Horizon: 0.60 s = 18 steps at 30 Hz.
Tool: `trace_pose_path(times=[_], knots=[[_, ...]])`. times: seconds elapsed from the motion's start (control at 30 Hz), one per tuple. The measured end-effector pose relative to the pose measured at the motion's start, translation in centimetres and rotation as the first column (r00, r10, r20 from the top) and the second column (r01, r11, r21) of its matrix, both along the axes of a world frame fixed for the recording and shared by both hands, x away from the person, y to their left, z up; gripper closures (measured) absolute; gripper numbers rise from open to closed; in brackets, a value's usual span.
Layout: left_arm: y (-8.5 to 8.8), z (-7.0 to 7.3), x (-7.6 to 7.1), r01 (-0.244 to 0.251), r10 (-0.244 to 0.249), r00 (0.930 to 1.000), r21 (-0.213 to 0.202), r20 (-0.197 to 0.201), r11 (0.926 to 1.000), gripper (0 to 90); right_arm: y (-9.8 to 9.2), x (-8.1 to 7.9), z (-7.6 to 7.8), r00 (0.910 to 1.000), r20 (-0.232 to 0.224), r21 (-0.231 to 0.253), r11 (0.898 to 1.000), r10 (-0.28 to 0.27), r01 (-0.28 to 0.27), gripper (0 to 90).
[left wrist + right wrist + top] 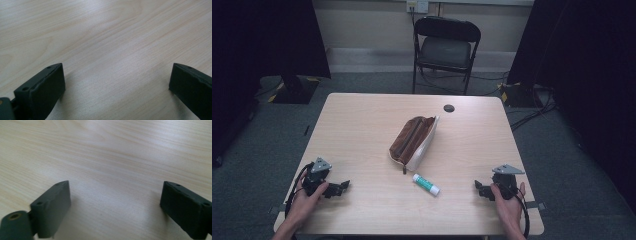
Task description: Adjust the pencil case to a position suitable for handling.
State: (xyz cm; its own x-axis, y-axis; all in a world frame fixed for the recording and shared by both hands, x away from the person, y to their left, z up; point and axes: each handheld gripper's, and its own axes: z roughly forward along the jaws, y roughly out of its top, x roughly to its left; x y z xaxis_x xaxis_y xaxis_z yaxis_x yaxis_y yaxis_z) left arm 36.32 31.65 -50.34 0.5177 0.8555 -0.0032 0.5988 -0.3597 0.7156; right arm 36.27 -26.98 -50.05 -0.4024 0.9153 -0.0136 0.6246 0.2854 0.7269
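— Pale wood-grain table (362, 130), seen from above; lying mid-table, slanted, brown and white fabric zip pouch (414, 141).
— And beside it?
— Just off the pouch's near end, apart from it: small white glue stick with green label (426, 184), flat on the wood.
— Tools?
— Left black two-jaw gripper (343, 186) at near-left edge, jaws spread wide, holding nothing. Right black two-jaw gripper (478, 187) at near-right edge, likewise wide apart, empty, only bare tabletop between.

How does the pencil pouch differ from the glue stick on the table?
The pencil pouch is brown and white, far bigger, soft-sided, its top unzipped; the glue stick is a small white tube with a green band, capped. Both lie slanted on the table, untouched by either gripper.
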Motion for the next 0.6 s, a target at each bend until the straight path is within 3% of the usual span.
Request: trace_pose_path(times=[0.07,0.43,0.53,0.6], knots=[[0.00,0.00,0.00,0.000,0.000,1.0000,0.000,0.000,1.0000,0.0,-0.08,-0.02,-0.01,0.9996,-0.003,0.000,1.000,-0.029,0.029,5.6],[-0.06,0.27,-0.08,-0.002,0.002,0.9999,0.013,-0.015,0.9999,2.2,-0.07,0.14,-0.05,0.9991,-0.012,-0.007,0.999,-0.041,0.041,1.9],[-0.14,0.55,-0.32,0.012,-0.012,0.9998,0.018,-0.016,0.9998,9.1,-0.04,0.08,-0.05,0.9992,-0.012,-0.007,0.999,-0.038,0.038,1.9],[-0.18,0.80,-0.52,0.017,-0.017,0.9998,0.027,-0.007,0.9995,18.7,-0.03,0.07,-0.05,0.9992,-0.012,-0.006,0.999,-0.038,0.038,1.8]])
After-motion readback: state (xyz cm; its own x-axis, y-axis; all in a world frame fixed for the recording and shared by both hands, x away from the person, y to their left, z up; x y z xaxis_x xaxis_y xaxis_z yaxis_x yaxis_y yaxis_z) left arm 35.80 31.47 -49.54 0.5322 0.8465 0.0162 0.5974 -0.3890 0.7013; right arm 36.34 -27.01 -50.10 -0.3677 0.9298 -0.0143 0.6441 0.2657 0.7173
